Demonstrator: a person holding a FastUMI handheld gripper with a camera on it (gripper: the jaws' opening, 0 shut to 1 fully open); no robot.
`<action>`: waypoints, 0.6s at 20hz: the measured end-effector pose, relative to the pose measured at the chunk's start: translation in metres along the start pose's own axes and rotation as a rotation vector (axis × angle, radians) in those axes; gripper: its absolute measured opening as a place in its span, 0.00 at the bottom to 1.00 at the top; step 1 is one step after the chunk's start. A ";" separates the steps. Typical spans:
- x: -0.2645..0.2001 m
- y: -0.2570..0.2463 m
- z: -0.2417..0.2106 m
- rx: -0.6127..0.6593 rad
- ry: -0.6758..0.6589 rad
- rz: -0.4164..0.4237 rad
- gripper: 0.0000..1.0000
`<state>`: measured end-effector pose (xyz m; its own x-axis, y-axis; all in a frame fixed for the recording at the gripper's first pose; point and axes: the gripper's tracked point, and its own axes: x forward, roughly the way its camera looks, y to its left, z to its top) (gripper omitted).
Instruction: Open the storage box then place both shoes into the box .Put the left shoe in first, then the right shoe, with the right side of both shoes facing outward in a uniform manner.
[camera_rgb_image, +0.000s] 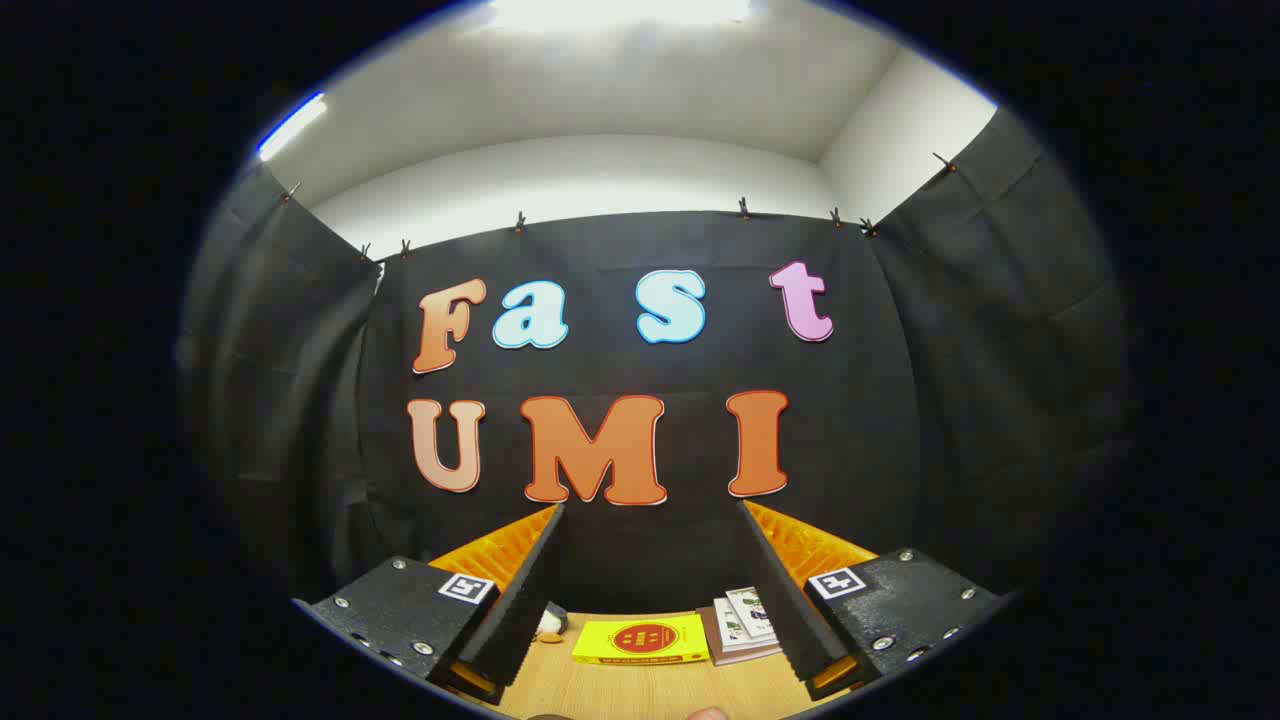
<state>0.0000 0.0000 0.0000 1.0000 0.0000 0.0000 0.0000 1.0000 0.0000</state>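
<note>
We hold the gripper (650, 590) level and high, looking across a wooden table (640, 690) at the black cloth wall (650, 350) of the booth. Our two fingers (520, 600) are spread wide apart with nothing between them, and they touch nothing.

Beyond the fingertips, in the gap between the fingers, a flat yellow booklet (641, 640) lies on the table. Its long axis runs across our view, from one finger toward the other. Just beside it, toward the right finger, sits a small stack of books (743, 625) with a white printed cover on top; the right finger hides part of it. The stack's long axis points away from us toward the wall, slightly turned. Next to the left finger, a small pale object (549, 625) rests on the table, mostly hidden, and we cannot tell what it is.

As for the task's things, we cannot tell where the storage box or the shoes are.

Above the cloth, we see a white wall (600, 170) and a bright ceiling light (620, 12).
</note>
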 end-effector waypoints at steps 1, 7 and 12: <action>-0.001 0.001 0.003 0.005 -0.007 0.008 0.98; -0.006 0.015 0.006 -0.009 -0.034 0.050 0.98; -0.008 0.022 0.011 -0.011 -0.047 0.063 0.98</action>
<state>-0.0077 0.0219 0.0110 0.9969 0.0631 0.0462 -0.0625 0.9980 -0.0123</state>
